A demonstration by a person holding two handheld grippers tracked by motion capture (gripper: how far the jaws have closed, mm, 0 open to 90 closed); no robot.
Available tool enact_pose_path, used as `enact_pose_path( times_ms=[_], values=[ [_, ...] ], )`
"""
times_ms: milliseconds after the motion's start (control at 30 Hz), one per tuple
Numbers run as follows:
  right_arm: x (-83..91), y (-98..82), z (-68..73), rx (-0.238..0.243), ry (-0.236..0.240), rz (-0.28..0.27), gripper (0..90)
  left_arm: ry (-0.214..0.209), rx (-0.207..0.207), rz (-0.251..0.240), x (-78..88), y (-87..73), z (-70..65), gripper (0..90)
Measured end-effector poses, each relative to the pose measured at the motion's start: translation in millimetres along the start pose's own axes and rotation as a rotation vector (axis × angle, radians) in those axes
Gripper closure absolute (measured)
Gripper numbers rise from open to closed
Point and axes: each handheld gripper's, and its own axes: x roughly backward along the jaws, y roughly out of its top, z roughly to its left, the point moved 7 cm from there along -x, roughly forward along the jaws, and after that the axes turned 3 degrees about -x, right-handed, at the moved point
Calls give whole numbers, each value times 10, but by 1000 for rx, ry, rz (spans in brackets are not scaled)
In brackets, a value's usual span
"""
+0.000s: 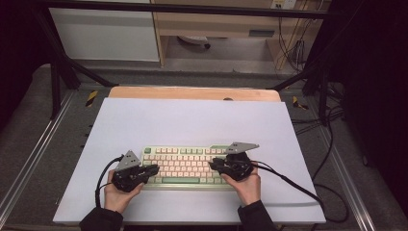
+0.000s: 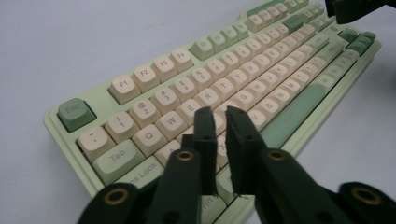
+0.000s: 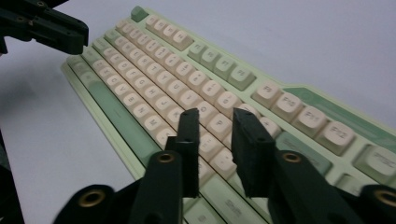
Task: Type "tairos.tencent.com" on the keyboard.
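A pale green keyboard (image 1: 185, 166) with cream keys lies on the white mat near the front edge. My left gripper (image 1: 155, 169) hovers over its left end, jaws pointing right. In the left gripper view the left gripper (image 2: 222, 116) stands over the letter keys of the keyboard (image 2: 233, 79) with a narrow gap and nothing between the jaws. My right gripper (image 1: 211, 164) is over the right end, pointing left. In the right gripper view the right gripper (image 3: 217, 116) is open above the upper key rows of the keyboard (image 3: 177, 79), holding nothing.
The white mat (image 1: 192, 120) covers a wooden table whose far edge (image 1: 192, 92) shows. Black cables (image 1: 298, 187) trail from both grippers off the front corners. Dark frame bars (image 1: 57, 82) flank the table. Shelving stands beyond.
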Motion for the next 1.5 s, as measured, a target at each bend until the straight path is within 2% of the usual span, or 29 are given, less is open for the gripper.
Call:
enact_pose_path(
  times_ms=[67, 133, 233, 333, 400, 500, 700, 900, 1033, 1167, 1500],
  values=[
    [67, -19, -66, 1, -12, -17, 611, 7, -6, 13, -4, -16, 16, 664],
    [137, -65, -137, -14, -21, -15, 554, 9, -11, 24, -11, -33, 32, 579],
    [233, -148, -259, -25, -39, -17, 407, 10, -28, 28, -4, -48, 47, 474],
    [325, -240, -364, -39, -49, -16, 298, 10, -40, 22, 22, -61, 67, 378],
    [382, -300, -439, -31, -63, -14, 251, 18, -48, 19, 45, -75, 88, 323],
    [456, -382, -526, -43, -66, -12, 167, 40, -54, 36, 73, -119, 128, 185],
    [563, -530, -674, -66, -64, -10, 59, 87, -67, 90, 128, -259, 228, 58],
    [590, -698, -774, -83, -51, 2, 25, 82, -40, 84, 211, -377, 327, 51],
    [586, -777, -813, -83, -62, 2, 27, 84, -37, 90, 225, -468, 383, 49],
    [587, -801, -831, -80, -79, -17, 20, 74, -28, 89, 223, -495, 404, 57],
    [592, -877, -808, -74, -69, 10, 11, 69, -31, 78, 227, -491, 396, 61]
  ],
)
